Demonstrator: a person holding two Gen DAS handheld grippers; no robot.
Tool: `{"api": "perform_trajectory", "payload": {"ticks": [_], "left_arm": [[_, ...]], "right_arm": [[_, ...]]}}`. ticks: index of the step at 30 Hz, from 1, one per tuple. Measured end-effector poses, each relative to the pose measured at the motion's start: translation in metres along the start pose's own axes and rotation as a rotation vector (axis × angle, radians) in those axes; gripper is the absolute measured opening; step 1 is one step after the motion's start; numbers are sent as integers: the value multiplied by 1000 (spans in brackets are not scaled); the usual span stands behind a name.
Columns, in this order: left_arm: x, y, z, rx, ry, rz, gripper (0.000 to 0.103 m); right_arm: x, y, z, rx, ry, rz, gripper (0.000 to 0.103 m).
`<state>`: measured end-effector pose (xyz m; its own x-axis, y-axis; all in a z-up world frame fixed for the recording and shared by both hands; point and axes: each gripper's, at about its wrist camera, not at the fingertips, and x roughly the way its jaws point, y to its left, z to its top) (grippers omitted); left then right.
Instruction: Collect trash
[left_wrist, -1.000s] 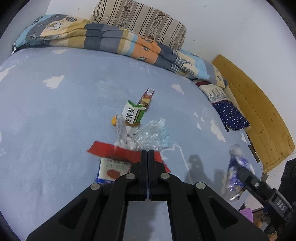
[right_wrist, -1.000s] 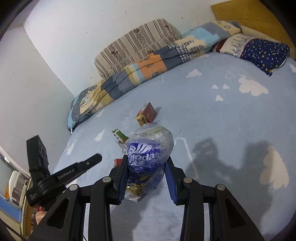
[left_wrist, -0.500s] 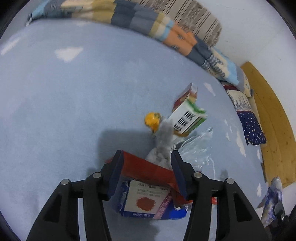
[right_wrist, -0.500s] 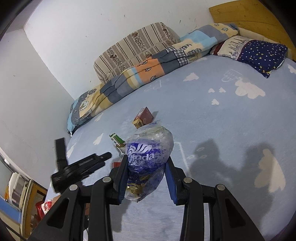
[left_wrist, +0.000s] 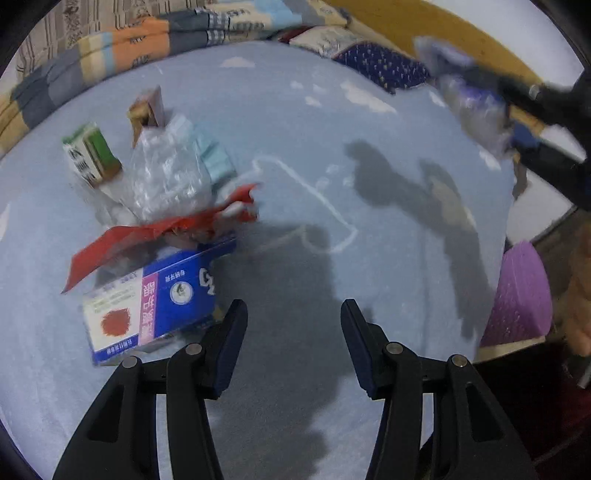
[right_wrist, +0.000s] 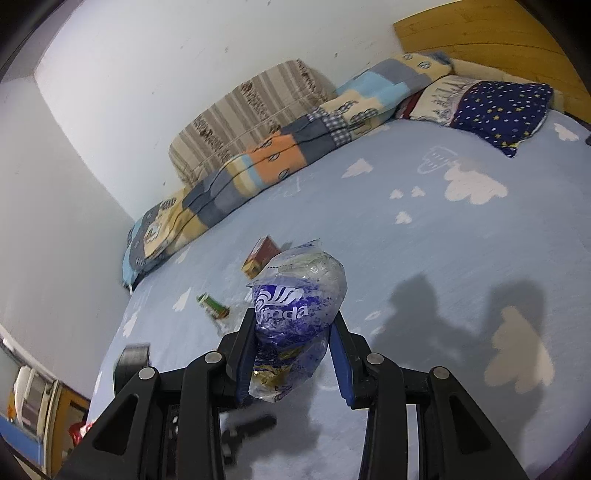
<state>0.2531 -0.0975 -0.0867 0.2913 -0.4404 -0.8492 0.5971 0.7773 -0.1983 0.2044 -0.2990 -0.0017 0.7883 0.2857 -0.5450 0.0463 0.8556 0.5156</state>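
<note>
Trash on the bedsheet (left_wrist: 332, 122) clusters around a blue-and-white carton (left_wrist: 151, 306); the spread-jawed left gripper (left_wrist: 291, 332), just right of it, should swing left and straddle it, while the right gripper (right_wrist: 291, 354) pinches a Vinda plastic bag (right_wrist: 295, 317).

Right claw (left_wrist: 517, 110) motion-blurred, its load perhaps a plastic bag (left_wrist: 476, 107); purple object (left_wrist: 517, 295) cut off beyond the bed edge.

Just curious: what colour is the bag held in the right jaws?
Clear plastic bag with blue print and white lettering, best seen in the right wrist view.
</note>
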Motion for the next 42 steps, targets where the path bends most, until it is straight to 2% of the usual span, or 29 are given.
{"api": "perform_trajectory", "payload": {"ticks": [4,7,9,12,14,17,19,21,22,24,28,31,38,42], "left_arm": [[-32,20,13,-78,-129,39,52],[-36,24,23,-75,-176,159,58],[-22,14,27,-21,-144,212,60],[-3,-11,25,143,-99,305,60],[6,-21,29,205,-84,360,60],[17,-18,37,176,-78,402,60],[26,-14,43,162,-59,401,59],[37,-13,44,160,-27,433,51],[43,-12,46,154,-11,443,41],[49,-6,48,114,-3,442,27],[32,9,45,22,-60,437,20],[8,26,42,-85,-132,350,14],[-57,48,26,-233,-272,201,12],[-92,42,16,-253,-335,170,12]], "right_arm": [[-6,-12,6,29,-31,-22,39],[-8,-19,10,47,-36,-24,39],[-9,-22,11,52,-38,-23,39],[-9,-24,12,53,-36,-18,39],[-9,-24,12,53,-34,-15,39],[-9,-27,12,63,-29,-13,39],[-8,-26,12,69,-22,-6,39],[-6,-25,11,68,-17,-4,39],[-6,-24,11,65,-16,-4,39],[-5,-25,11,63,-14,-5,39],[-5,-27,11,63,-13,-10,40],[-4,-28,12,63,-15,-11,40],[-3,-21,9,41,-16,-8,40],[0,-10,6,11,-5,6,39]]}}
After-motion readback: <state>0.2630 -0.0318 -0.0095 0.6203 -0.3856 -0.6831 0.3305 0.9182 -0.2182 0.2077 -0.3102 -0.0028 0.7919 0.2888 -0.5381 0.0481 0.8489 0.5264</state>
